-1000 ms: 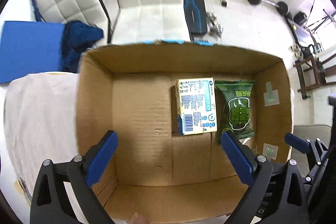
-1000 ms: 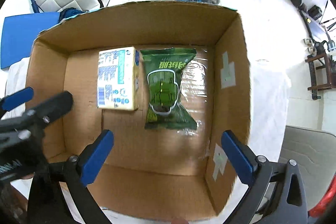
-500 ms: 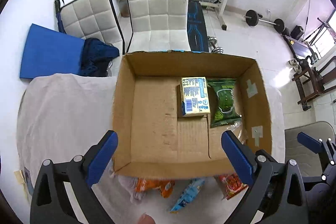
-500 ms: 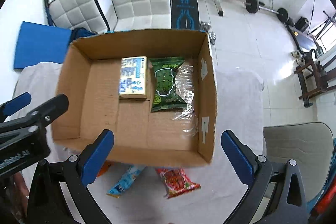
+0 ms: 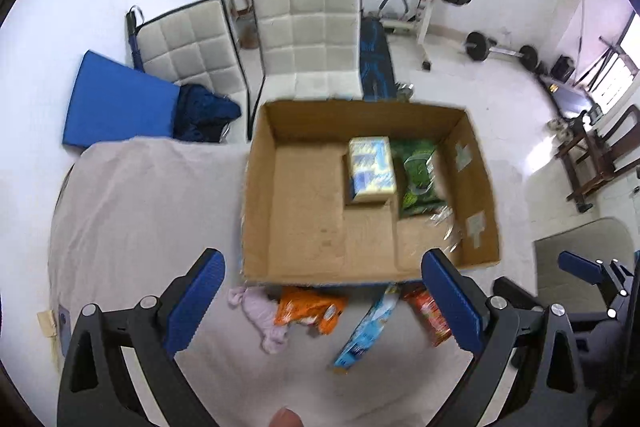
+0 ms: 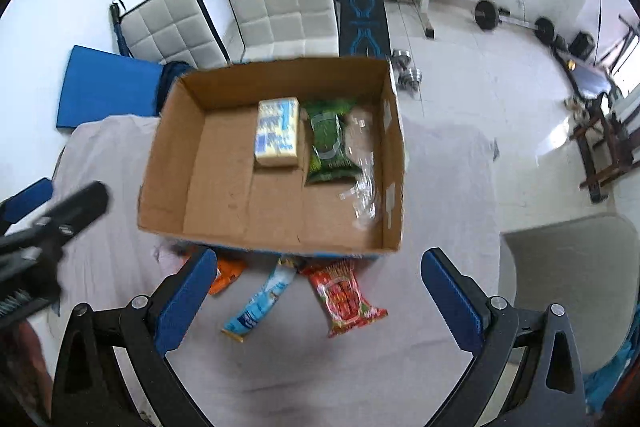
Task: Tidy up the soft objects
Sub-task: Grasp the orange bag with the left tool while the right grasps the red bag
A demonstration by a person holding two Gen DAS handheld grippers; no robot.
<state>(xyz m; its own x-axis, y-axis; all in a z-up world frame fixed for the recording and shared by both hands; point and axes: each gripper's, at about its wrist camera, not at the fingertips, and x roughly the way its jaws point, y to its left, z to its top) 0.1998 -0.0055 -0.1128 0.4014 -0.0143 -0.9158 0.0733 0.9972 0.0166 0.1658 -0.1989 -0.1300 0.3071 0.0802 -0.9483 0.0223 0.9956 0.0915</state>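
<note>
A cardboard box (image 5: 296,275) (image 6: 160,163) stands on the cloth-covered table. Inside lie a yellow tissue pack (image 5: 372,169) (image 6: 278,137), a green packet (image 5: 418,179) (image 6: 328,147) and a clear plastic bag (image 6: 362,183). In front of the box lie an orange packet (image 5: 308,311) (image 6: 228,273), a blue packet (image 5: 366,331) (image 6: 260,303), a red packet (image 5: 430,313) (image 6: 344,297) and a pink soft item (image 5: 262,315). My left gripper (image 5: 322,303) and right gripper (image 6: 318,303) are both open and empty, held above these loose items.
Two white padded chairs (image 5: 308,31) (image 5: 188,47) stand behind the table with a blue mat (image 5: 116,107) and dark cloth (image 5: 204,115). Gym weights and a bench (image 5: 376,63) are beyond. A grey seat (image 6: 572,283) is at the right.
Both grippers have pulled back and up from over the box. The box now looks smaller and the loose packets in front of it have come into view.
</note>
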